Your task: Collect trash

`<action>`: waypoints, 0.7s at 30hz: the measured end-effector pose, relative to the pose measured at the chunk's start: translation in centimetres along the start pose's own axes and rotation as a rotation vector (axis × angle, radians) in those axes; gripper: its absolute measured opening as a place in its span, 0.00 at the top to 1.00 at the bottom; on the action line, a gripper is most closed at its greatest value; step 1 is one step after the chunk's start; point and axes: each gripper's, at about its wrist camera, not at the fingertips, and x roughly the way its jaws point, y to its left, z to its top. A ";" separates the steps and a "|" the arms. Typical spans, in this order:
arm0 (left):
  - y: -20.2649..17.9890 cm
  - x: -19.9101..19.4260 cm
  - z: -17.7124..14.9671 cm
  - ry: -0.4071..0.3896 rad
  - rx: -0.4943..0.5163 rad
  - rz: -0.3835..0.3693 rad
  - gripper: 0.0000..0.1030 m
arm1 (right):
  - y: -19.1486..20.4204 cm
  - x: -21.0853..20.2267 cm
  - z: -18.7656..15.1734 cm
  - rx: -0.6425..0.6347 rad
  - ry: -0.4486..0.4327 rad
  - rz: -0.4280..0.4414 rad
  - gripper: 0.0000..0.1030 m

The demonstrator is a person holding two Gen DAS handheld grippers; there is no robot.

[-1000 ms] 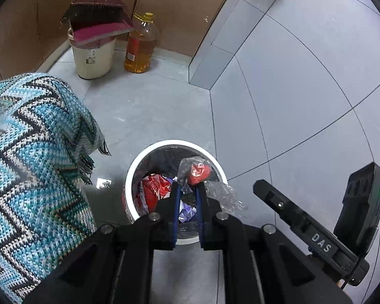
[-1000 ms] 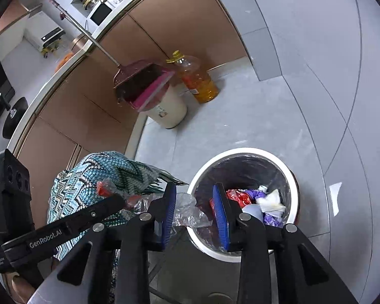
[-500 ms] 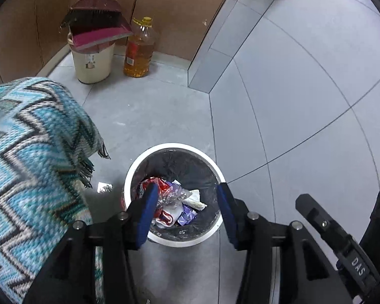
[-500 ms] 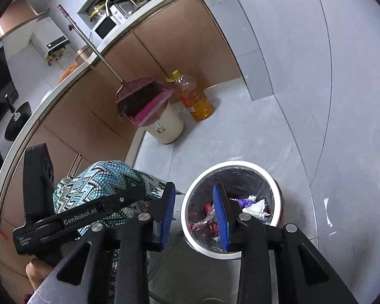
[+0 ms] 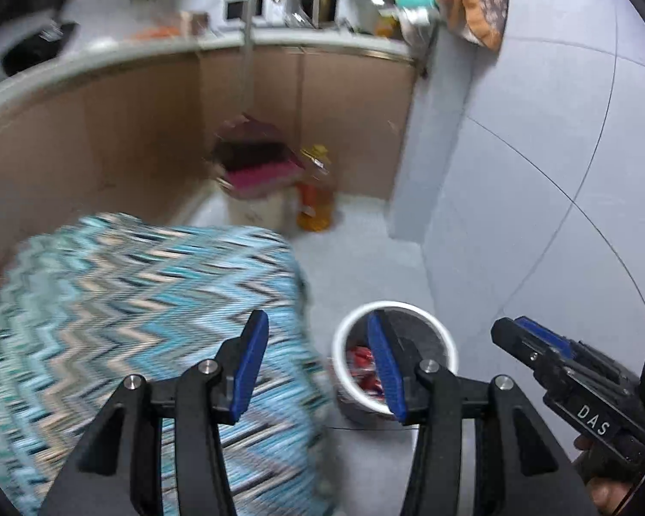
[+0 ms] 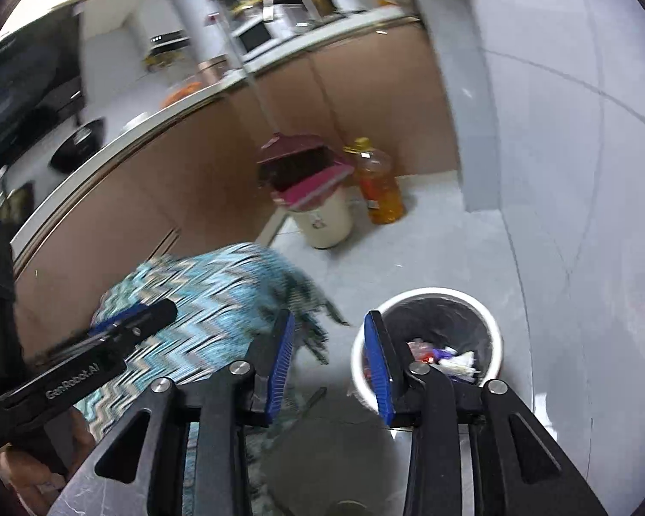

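Observation:
A white-rimmed trash bin [image 5: 445, 337] with a black liner stands on the grey floor, holding red, purple and white wrappers [image 6: 445, 354]; it also shows in the right wrist view [image 6: 492, 322]. My left gripper [image 5: 318, 365] is open and empty, raised above the edge of the zigzag cloth and the bin. My right gripper [image 6: 329, 363] is open and empty, above the floor just left of the bin. The right gripper's body shows in the left wrist view [image 5: 580, 387]; the left one shows in the right wrist view [image 6: 77, 365].
A blue zigzag cloth [image 5: 120, 301] covers a surface left of the bin. A cream bucket [image 6: 324, 219] with a maroon dustpan [image 6: 301, 167], and an oil bottle [image 6: 378, 189], stand by brown cabinets. A grey tiled wall [image 5: 537, 172] is on the right.
My left gripper opened and dropped the clear wrapper with the red piece into the bin. Both grippers then rose and tilted up, so the counter and cabinets came into view.

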 end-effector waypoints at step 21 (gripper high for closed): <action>13.1 -20.6 -10.2 -0.186 -0.117 0.365 0.51 | 18.5 -9.1 -5.8 -0.313 -0.047 0.234 0.58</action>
